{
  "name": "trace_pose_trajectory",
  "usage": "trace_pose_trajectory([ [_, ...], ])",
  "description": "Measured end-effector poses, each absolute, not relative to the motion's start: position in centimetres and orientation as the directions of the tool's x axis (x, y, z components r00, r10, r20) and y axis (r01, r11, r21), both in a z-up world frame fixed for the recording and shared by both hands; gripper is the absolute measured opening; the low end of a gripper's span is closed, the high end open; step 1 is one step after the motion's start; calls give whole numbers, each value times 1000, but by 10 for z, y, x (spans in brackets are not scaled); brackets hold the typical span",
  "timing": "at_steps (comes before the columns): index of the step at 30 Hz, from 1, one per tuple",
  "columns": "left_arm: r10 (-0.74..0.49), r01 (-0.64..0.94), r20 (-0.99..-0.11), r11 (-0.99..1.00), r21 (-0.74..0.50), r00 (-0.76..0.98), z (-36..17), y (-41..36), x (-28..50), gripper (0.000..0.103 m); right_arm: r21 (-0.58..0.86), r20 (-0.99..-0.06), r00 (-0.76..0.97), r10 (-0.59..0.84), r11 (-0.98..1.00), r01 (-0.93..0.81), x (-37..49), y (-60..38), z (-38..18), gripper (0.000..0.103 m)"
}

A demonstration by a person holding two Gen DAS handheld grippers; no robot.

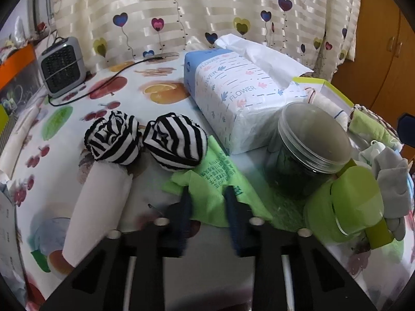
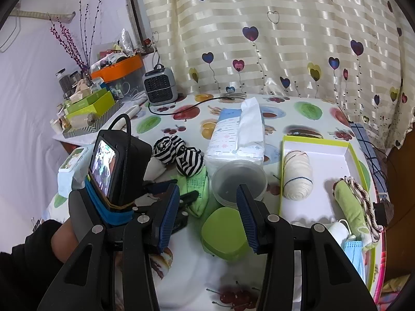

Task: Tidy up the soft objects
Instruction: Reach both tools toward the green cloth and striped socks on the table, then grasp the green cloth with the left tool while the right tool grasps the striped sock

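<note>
Green cloth at your left hand-held gripper (image 1: 207, 204)

Its jaws straddle the green cloth (image 1: 218, 181), narrow, not clamped; right hand-held gripper (image 2: 207, 207) gapes wide, empty, farther off.

A fruit-print table (image 2: 306, 108) carries two striped sock balls (image 1: 145, 140), a tissue pack (image 1: 238, 103), a green cloth (image 1: 218, 181), a clear-lidded jar (image 1: 308, 150), and a lime-rimmed tray (image 2: 355, 155) at its right edge.

white and blue soft plastic tissue pack (image 1: 233, 96): showing "flower" repeated along its wrapper
light green printed cloth (image 1: 218, 178): carrying small dark print, too fine to read
</note>
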State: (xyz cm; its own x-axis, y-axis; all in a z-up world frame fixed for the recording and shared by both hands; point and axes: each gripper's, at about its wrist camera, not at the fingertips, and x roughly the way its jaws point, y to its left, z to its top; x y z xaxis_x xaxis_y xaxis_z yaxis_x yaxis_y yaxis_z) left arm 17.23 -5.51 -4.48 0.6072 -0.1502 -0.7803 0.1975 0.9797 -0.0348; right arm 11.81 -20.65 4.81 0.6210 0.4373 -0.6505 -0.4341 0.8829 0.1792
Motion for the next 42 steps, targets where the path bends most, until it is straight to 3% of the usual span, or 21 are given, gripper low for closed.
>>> trace_pose_trajectory([
  [5, -175, 193, -777, 979, -71, 605, -44, -47, 165, 11, 172, -651, 622, 435, 883, -437, 116, -204, 50, 47],
  [23, -255, 124, -661, 963, -240, 706, -9, 36, 103, 11, 135, -681, 593, 429, 870, -474, 130, -162, 44, 47],
  [42, -217, -1, -589, 938, -347, 778, -4, 97, 102, 11, 2, -823, 473, 314, 835, -550, 188, -71, -9, 47],
])
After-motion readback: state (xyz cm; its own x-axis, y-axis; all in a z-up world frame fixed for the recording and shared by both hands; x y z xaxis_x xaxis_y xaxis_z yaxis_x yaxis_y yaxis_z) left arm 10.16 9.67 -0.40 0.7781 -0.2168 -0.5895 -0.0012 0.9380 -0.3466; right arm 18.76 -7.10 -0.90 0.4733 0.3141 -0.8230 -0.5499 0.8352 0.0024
